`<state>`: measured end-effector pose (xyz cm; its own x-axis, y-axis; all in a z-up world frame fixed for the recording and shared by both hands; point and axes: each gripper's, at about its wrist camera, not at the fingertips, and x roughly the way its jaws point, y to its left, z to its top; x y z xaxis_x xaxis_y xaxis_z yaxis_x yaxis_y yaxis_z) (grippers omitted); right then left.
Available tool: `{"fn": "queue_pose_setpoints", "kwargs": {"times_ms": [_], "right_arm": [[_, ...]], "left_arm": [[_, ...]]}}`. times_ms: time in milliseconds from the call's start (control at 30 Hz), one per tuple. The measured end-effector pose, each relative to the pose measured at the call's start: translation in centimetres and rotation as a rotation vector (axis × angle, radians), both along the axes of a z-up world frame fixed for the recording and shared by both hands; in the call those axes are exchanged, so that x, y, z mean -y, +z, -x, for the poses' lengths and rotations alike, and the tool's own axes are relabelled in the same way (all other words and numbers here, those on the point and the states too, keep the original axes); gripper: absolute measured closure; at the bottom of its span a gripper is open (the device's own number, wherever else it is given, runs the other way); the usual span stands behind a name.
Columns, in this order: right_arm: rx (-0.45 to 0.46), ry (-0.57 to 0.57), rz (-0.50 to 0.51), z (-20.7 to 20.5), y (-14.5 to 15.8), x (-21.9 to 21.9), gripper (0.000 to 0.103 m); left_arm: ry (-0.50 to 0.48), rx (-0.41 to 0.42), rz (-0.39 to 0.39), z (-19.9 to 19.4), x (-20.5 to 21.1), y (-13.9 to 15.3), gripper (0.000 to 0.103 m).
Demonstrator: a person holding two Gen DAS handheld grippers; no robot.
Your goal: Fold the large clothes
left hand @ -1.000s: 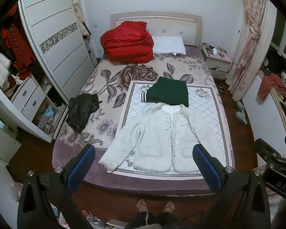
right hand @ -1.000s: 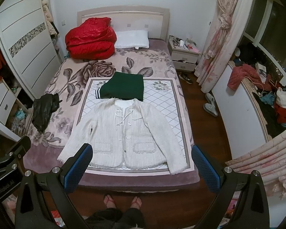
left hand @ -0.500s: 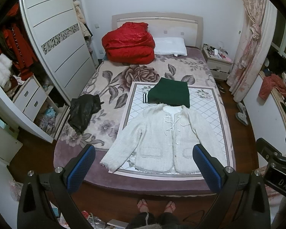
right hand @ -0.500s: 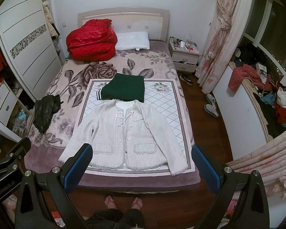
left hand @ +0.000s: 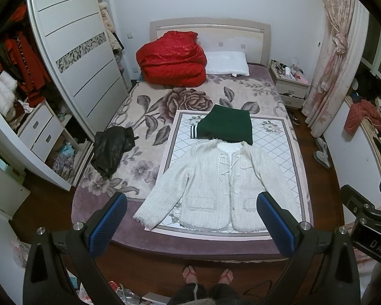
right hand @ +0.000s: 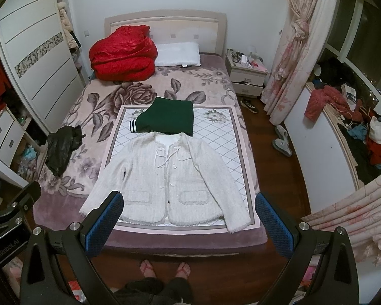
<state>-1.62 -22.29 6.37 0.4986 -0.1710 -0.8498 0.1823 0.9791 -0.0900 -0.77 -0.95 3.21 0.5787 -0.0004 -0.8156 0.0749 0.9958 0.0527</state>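
A white knitted jacket lies spread flat, front up, sleeves out, on a white quilted mat near the foot of the bed; it also shows in the right wrist view. A folded dark green garment lies just beyond its collar, also in the right wrist view. My left gripper is open and empty, held high above the foot of the bed. My right gripper is open and empty beside it, also well above the jacket.
A black garment lies at the bed's left edge. A red quilt and a white pillow sit at the headboard. A wardrobe stands left, a nightstand and a curtain right. The person's feet stand at the bed's foot.
Both views have shifted slightly, so the bed and jacket sit a little lower and further right in the frames. The grippers stay open; the clothes have not moved.
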Motion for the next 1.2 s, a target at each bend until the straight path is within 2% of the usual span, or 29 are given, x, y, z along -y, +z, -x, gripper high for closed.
{"fn": "queue_pose_setpoints", "kwargs": {"times_ms": [667,867,1000,1067,1133,1167,1200], "right_arm": [[-0.002,0.005,0.001,-0.2,0.6,-1.5,0.0],[-0.012,-0.027,0.008,-0.9,-0.5,-3.6,0.0],[-0.021,-0.094,-0.017,-3.2,-4.7,-2.5,0.0],[-0.039,-0.146,-0.062,-4.5,-8.3,-0.3,0.0],[-0.081,-0.219,-0.117,-5.3,-12.8,2.6,0.001],[-0.096,-0.254,-0.147,-5.5,-15.3,4.1,0.011],[-0.131,-0.298,-0.171,-5.6,-18.2,5.5,0.031]], "left_arm": [[0.006,0.002,0.001,-0.1,-0.4,0.5,0.0],[-0.011,0.007,-0.002,-2.8,-1.3,0.0,0.0],[0.003,0.067,-0.076,-5.8,-1.5,-3.1,0.0],[0.014,0.095,-0.116,-7.9,-1.2,-6.3,0.0],[0.016,0.081,-0.169,-10.1,-0.6,-10.6,0.0],[0.014,0.068,-0.187,-10.8,-0.4,-12.7,0.0],[0.014,0.033,-0.212,-12.0,0.1,-15.5,0.0]]}}
